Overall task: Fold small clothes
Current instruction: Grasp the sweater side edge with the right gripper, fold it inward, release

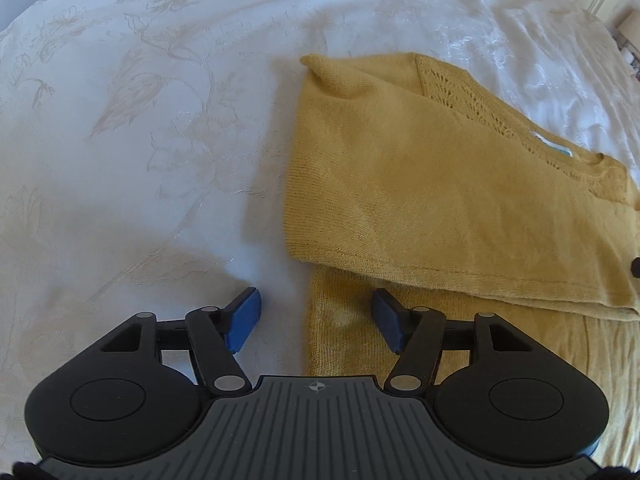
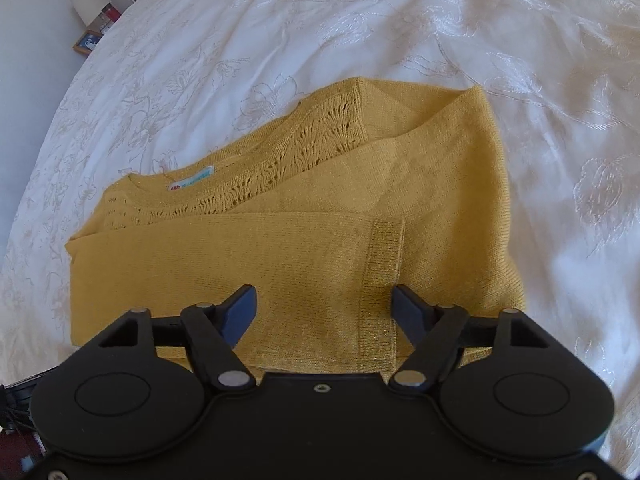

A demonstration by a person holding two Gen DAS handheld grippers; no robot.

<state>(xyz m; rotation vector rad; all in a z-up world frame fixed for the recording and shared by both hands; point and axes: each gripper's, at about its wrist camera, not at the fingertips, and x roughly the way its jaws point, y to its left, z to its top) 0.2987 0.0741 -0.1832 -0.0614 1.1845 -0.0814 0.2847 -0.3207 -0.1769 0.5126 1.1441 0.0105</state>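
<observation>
White bedspread point(image 1: 140, 120), mustard sweater point(image 2: 300, 248) under both open tongs

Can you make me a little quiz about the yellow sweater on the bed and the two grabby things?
1. True or false: the left gripper is squeezing the yellow sweater.
2. What lies folded across the sweater's front, in front of the right gripper? A) a sleeve B) a sock C) a towel
3. Fill in: the sweater lies on a white ____ with flower patterns.

Key
1. False: its jaws are open, with the sweater's side edge below them.
2. A: its ribbed cuff shows.
3. bedspread
</observation>
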